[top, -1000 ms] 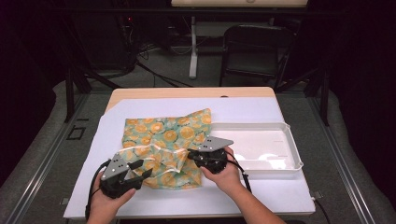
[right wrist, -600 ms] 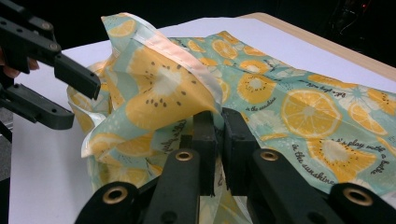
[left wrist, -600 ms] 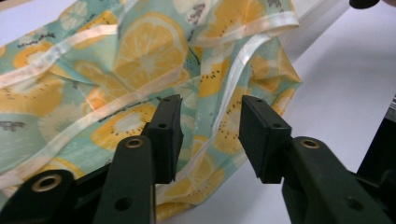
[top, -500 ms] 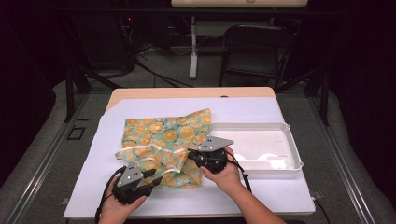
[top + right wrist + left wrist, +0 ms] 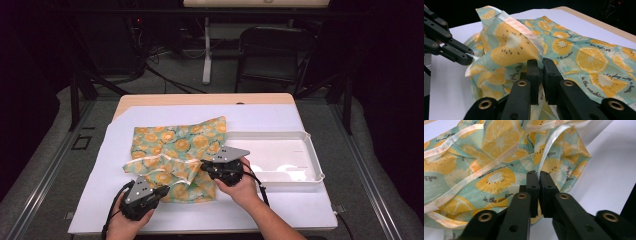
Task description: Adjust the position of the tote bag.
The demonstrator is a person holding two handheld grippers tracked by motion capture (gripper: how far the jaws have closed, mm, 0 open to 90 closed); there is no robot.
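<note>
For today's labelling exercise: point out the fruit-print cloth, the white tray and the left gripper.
fruit-print cloth (image 5: 180,142), high view, flat far part.
white tray (image 5: 312,150), high view, right rim.
left gripper (image 5: 539,176), left gripper view, between the fingertips.

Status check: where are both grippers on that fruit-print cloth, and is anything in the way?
Left gripper just closed on the cloth's white hem. Right gripper shut on a raised fold. Cloth lies crumpled on the white mat. White tray beside it, not blocking.

Left gripper (image 5: 161,191) fingers just closed, right gripper (image 5: 204,165) fingers pinched together, both hands low and close.
</note>
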